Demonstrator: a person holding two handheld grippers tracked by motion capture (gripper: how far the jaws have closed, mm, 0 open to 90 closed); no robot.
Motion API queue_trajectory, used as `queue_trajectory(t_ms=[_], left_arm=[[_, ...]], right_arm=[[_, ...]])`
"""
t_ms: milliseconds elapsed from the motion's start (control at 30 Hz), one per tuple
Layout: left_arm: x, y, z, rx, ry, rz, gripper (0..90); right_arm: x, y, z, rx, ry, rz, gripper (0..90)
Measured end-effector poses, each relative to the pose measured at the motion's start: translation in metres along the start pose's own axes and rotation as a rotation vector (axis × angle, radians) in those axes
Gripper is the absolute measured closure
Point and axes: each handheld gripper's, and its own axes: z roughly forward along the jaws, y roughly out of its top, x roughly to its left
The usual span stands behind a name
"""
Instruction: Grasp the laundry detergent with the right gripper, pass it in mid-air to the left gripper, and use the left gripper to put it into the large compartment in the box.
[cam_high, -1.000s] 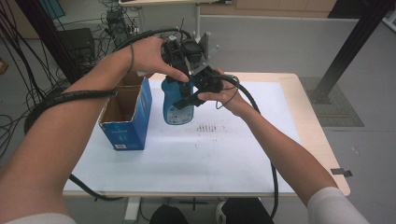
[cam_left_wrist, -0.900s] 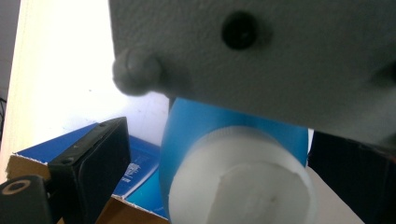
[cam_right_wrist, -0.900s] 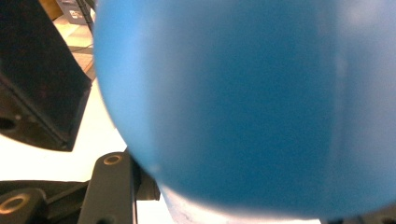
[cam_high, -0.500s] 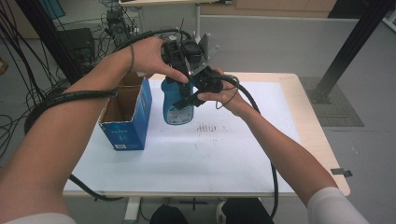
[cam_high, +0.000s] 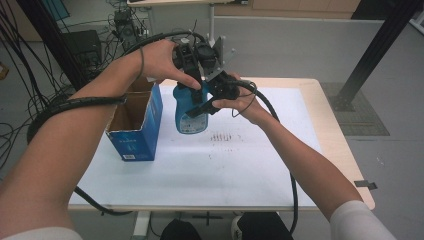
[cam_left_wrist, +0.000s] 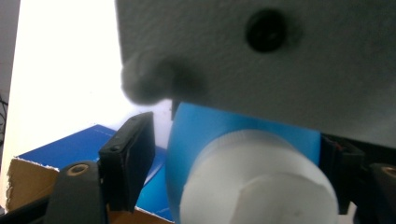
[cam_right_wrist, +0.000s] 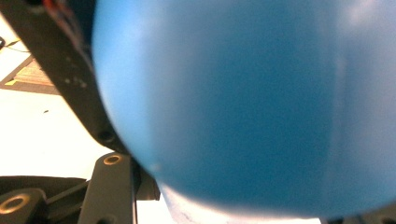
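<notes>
The right tongs (cam_high: 202, 106) are clamped on the body of a blue bottle (cam_high: 189, 114), gripping it from the side and holding it upright just above the table (cam_high: 260, 165); in the right gripper view the blue wall of the bottle (cam_right_wrist: 243, 102) presses right up against the camera. The left tongs (cam_high: 192, 75) come down from above onto the bottle's top. In the left gripper view the white cap (cam_left_wrist: 257, 182) sits between the two black jaws, which have just been closing in around it; the left jaw stands a little off the neck, and whether the right one touches I cannot tell. An open blue cardboard box (cam_high: 134, 122) stands on the table to the left of the left tongs, close beside the bottle.

Compared with a second ago, both hands and the bottle sit in the same spot; what differs is the narrower gap of the left tongs.
</notes>
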Motion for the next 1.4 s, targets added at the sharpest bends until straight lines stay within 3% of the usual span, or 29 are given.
queue_trajectory(t_ms=[333, 467, 1167, 1400], left_arm=[[-0.0002, -0.0001, 0.0014, 0.008, -0.012, 0.011, 29.9], [-0.0016, 0.0, 0.0015, 0.002, -0.024, 0.013, 36.0], [-0.003, 0.0007, 0.0042, 0.028, -0.02, 0.026, 37.0], [-0.003, -0.0005, 0.0053, 0.016, -0.017, 0.027, 37.1]], right_arm=[[0.0006, 0.0009, 0.0009, -0.002, 0.004, -0.014, 43.2], [0.001, 0.001, 0.0001, -0.004, 0.006, -0.011, 43.2], [0.0024, -0.001, 0.0025, 0.004, -0.007, -0.01, 43.2], [0.0023, -0.002, 0.0032, 0.001, -0.007, -0.01, 43.2]])
